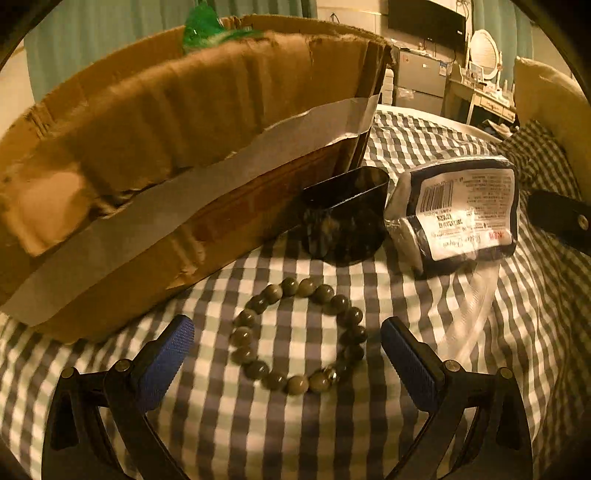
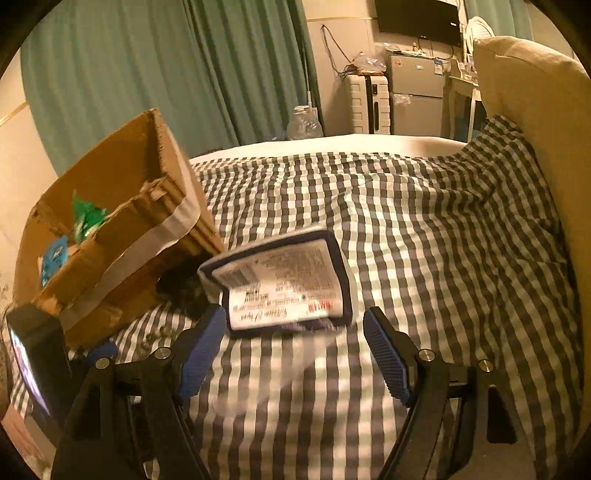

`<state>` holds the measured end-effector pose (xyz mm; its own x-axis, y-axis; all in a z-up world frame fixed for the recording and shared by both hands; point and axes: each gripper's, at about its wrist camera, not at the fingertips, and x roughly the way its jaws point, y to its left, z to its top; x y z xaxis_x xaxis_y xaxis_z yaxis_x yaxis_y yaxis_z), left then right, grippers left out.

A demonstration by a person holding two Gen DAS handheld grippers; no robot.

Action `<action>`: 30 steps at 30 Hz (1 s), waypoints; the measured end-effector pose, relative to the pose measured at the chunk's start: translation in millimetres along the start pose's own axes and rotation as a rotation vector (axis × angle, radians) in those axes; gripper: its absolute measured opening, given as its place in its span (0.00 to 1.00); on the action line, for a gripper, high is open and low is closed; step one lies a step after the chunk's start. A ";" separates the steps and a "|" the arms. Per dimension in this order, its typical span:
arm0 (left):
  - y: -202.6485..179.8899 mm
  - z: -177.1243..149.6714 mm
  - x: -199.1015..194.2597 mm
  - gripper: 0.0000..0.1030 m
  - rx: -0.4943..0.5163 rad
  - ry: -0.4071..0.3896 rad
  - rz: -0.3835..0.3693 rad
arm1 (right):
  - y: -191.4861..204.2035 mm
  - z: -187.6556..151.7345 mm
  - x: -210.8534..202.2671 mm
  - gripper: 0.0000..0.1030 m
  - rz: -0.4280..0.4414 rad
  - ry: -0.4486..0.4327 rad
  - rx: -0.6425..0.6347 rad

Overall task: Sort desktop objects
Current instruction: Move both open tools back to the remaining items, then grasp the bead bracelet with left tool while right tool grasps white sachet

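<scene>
The work surface is a bed covered with a grey-and-white checked bedspread (image 1: 295, 435).

Left gripper (image 1: 286, 345): jaws stand wide apart and grip nothing. A bead bracelet (image 1: 299, 334) of dull green-grey beads lies flat on the bedspread between the two blue-padded fingers (image 1: 166, 363), clear of both pads.

Right gripper (image 2: 293, 343): jaws stand wide apart and grip nothing. A plastic-wrapped packet (image 2: 284, 284) with a dark border and a white printed label with a barcode lies on the bedspread just beyond the fingertips. Whether the pads touch it cannot be told; the packet is blurred in the right wrist view.

Object layout:
- A cardboard box (image 1: 177, 147), open at the top and banded with pale tape, sits on the left part of the bed. Green packaging (image 1: 201, 27) shows above its rim, and a blue item (image 2: 53, 258) lies inside.
- A small dark open container (image 1: 343, 218) stands against the box's near corner.
- The packet lies just beside that container, on its right.
- The bracelet lies near the container, on the nearer side.

A cream pillow (image 2: 532, 110) rests at the bed's right edge.
</scene>
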<state>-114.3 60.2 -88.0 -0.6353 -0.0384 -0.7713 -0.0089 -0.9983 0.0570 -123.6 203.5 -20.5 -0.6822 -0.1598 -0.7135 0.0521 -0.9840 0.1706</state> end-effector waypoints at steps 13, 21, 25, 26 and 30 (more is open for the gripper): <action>14.7 -1.7 19.9 1.00 -0.072 0.041 -0.038 | 6.0 15.1 38.8 0.76 -0.006 0.017 0.042; 19.1 -6.6 19.6 1.00 -0.061 0.033 -0.045 | -0.1 18.1 62.7 0.76 0.011 0.050 0.076; 23.6 -11.5 14.4 0.82 -0.055 0.008 -0.078 | -3.3 12.5 81.1 0.76 0.028 0.095 0.091; 25.9 -13.6 11.5 0.73 -0.053 -0.003 -0.093 | -2.6 10.4 83.6 0.76 0.027 0.100 0.084; 34.7 -19.5 3.2 0.39 -0.054 -0.019 -0.123 | 2.9 6.3 83.8 0.62 0.006 0.103 0.050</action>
<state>-101.6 24.6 -100.8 -0.6463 0.0851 -0.7583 -0.0462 -0.9963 -0.0724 -185.2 187.8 -75.5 -0.6029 -0.1756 -0.7782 0.0181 -0.9782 0.2067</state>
